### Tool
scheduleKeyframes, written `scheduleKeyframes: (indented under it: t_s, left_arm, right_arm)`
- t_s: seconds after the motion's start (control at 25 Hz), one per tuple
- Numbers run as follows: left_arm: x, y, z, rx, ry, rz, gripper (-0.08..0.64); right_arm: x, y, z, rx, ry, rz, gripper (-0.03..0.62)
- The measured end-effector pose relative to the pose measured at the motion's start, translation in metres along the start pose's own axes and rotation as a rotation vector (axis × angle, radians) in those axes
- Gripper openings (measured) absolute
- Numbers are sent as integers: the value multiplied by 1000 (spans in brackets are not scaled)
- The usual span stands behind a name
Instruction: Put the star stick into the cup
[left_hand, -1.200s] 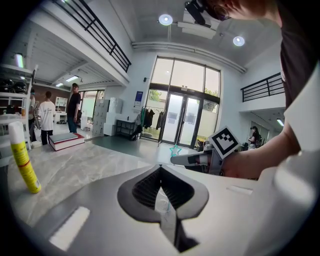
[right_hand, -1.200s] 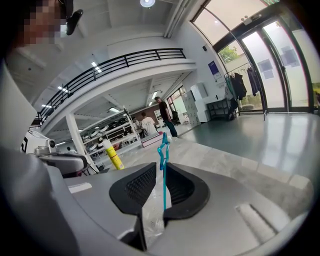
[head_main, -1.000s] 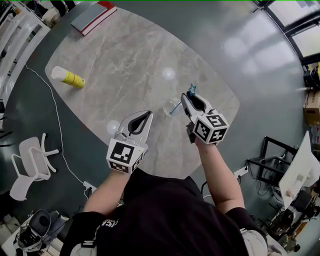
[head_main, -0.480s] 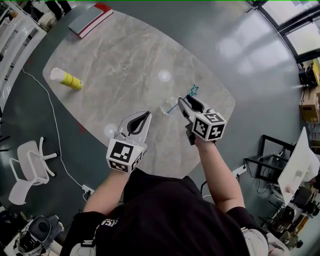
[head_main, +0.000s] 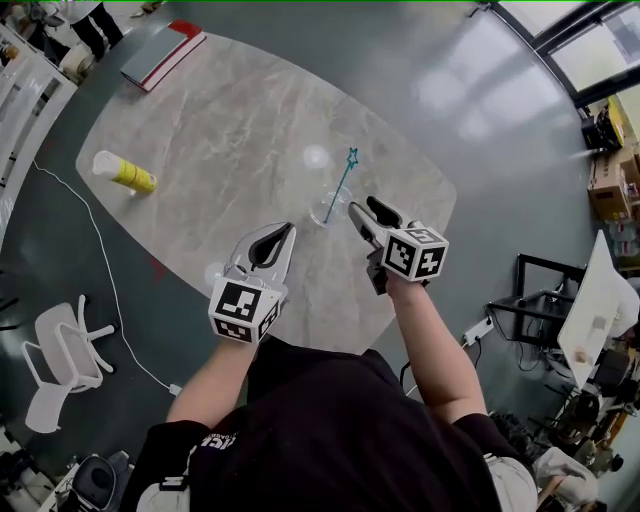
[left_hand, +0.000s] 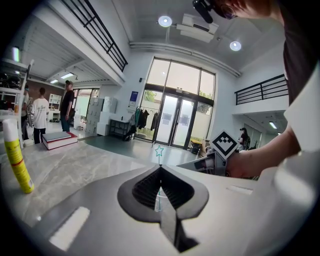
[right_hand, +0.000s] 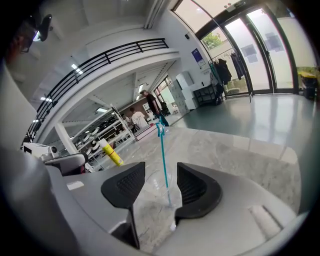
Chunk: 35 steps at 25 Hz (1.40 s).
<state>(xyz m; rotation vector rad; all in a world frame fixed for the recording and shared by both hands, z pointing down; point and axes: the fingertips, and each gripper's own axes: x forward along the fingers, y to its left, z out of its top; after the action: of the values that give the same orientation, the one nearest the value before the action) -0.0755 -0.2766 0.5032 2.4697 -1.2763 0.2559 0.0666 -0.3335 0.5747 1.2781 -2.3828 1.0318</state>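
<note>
The teal star stick (head_main: 340, 185) stands leaning in the clear cup (head_main: 328, 208) on the marble table (head_main: 230, 130), its star end up and to the right. My right gripper (head_main: 362, 208) is just right of the cup. Its jaws have just been opening and are open, with nothing between the pads. In the right gripper view the stick (right_hand: 163, 160) rises ahead of the right gripper (right_hand: 161, 167), clear of both pads. My left gripper (head_main: 285, 231) hovers left of the cup, shut and empty. Beyond the left gripper (left_hand: 160, 168), the star (left_hand: 159, 150) shows.
A yellow bottle (head_main: 122, 171) lies at the table's left side. A red-edged flat box (head_main: 165, 55) sits at the far left corner. A white chair (head_main: 62, 365) stands off the table's left. People stand far off in the room (left_hand: 40, 112).
The right gripper's jaws have spread and let go of the stick, then drawn back a little. The stick now stands free in the cup. The left gripper has stayed put.
</note>
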Motion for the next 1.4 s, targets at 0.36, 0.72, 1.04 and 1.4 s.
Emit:
scheduleKeyframes:
  t_s: [0.36,0.72,1.04,1.4]
  left_arm:
    - [10,-26,14,46,-4,-135,0]
    - [-12,-77,31,112,-41,-150,0]
    - [-54,-141,38,92,-90,-74,0]
    - [-102,-182,47,185,-65,-116,0]
  right_arm:
    - [-62,13,3,-3,-103,-53,199]
    - [-136,54,-9,-76,-213,26,147]
    - [-204,81,-18,-141,-280,153,106]
    - [-262,116,-8,-238,-316,231,58]
